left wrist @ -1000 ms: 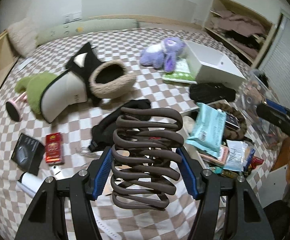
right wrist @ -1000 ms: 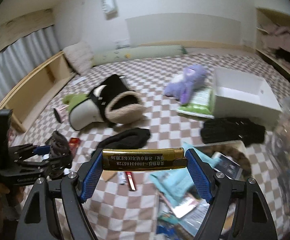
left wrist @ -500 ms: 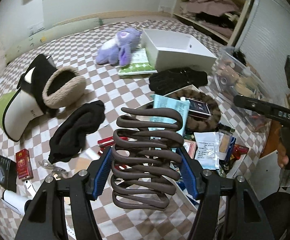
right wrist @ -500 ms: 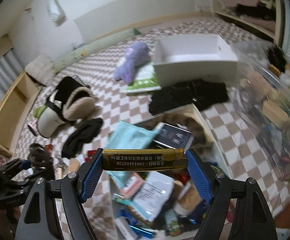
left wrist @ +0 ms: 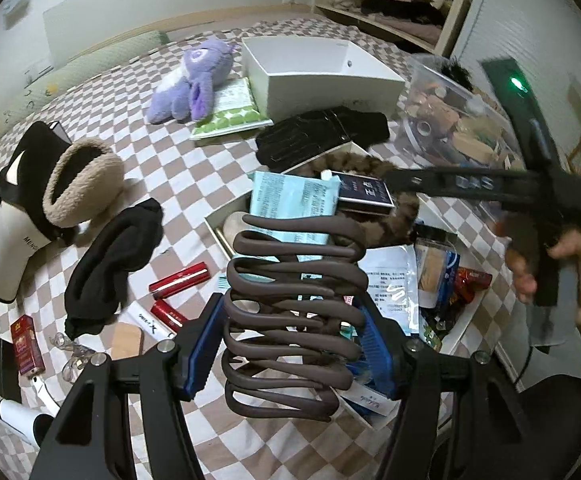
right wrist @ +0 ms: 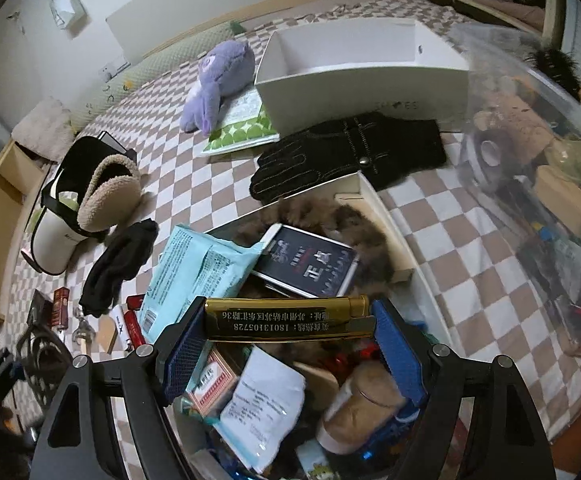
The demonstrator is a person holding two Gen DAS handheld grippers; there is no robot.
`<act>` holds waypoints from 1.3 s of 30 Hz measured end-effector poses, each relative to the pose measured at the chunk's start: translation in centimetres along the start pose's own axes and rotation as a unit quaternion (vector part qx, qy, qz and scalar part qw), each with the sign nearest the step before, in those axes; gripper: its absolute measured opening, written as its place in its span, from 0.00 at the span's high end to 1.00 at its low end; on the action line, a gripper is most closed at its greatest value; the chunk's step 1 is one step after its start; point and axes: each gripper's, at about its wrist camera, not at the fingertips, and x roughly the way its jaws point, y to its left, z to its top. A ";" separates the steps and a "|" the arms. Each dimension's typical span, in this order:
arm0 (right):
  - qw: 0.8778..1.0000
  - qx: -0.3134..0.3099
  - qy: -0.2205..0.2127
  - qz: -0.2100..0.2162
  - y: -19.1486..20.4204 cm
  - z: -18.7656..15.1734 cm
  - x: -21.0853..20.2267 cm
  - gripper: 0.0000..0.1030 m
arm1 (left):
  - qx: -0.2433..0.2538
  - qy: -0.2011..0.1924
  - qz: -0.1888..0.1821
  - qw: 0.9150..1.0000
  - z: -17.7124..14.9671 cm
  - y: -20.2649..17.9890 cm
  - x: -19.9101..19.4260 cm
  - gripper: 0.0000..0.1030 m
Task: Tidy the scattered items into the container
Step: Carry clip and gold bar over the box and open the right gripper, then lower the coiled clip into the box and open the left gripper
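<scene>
My left gripper [left wrist: 290,344] is shut on a brown coiled hair claw [left wrist: 294,300], held above the near left edge of the shallow white box [left wrist: 215,227]. That box is packed with a teal packet [left wrist: 290,204], a dark book [left wrist: 364,192] and a brown fur piece [left wrist: 404,216]. My right gripper [right wrist: 290,354] is shut on a gold lighter [right wrist: 288,322] with printed text, hovering right over the box [right wrist: 386,216] and its contents. In the left wrist view the right gripper's black body [left wrist: 490,188] hangs over the box's right side, held by a hand [left wrist: 570,268].
On the checkered bed lie a black sock [left wrist: 110,264], red tubes [left wrist: 178,280], a fleece-lined boot [left wrist: 50,196], black gloves [left wrist: 322,136], a purple plush [left wrist: 194,80] and an open white box [left wrist: 318,76]. A clear plastic bin [left wrist: 450,120] stands on the right.
Both grippers have swung right and closer to the packed white box. The right one has come over it with the lighter. Neither grip has changed.
</scene>
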 end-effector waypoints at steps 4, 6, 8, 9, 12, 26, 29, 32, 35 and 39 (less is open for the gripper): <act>1.000 -0.012 0.009 -0.003 0.9 0.5 1.3 0.21 | 0.007 0.005 -0.006 1.000 0.1 -0.6 0.5 0.38; 1.000 -0.017 0.012 -0.006 1.3 0.7 1.9 0.21 | 0.010 0.007 -0.008 1.000 0.1 -0.9 0.6 0.38; 1.000 -0.018 0.013 -0.004 1.4 0.8 2.3 0.21 | 0.012 0.008 -0.012 1.000 0.1 -1.1 0.7 0.38; 1.000 -0.017 0.011 -0.002 1.4 0.8 2.5 0.21 | 0.013 0.009 -0.013 1.000 0.1 -1.2 0.8 0.38; 1.000 -0.021 0.000 -0.008 1.4 0.7 2.5 0.21 | 0.014 0.010 -0.019 1.000 0.2 -1.4 1.0 0.38; 0.997 0.059 -0.033 -0.034 -3.3 -0.1 -3.2 0.20 | 0.029 0.025 -0.046 0.998 0.3 -4.0 2.5 0.38; 0.995 0.090 -0.043 -0.028 -4.5 -0.4 -4.4 0.20 | 0.037 0.030 -0.056 0.997 0.3 -5.3 3.1 0.38; 0.992 0.110 -0.053 -0.017 -5.3 -0.6 -5.4 0.20 | 0.049 0.035 -0.072 0.996 0.3 -7.0 3.8 0.38; 0.991 0.117 -0.060 -0.019 -5.8 -0.8 -6.0 0.20 | 0.071 0.038 -0.084 0.993 0.1 -9.0 4.5 0.38; 0.991 0.112 -0.062 -0.037 -6.4 -0.9 -6.3 0.20 | 0.107 0.049 -0.089 0.989 -0.4 -11.6 5.7 0.38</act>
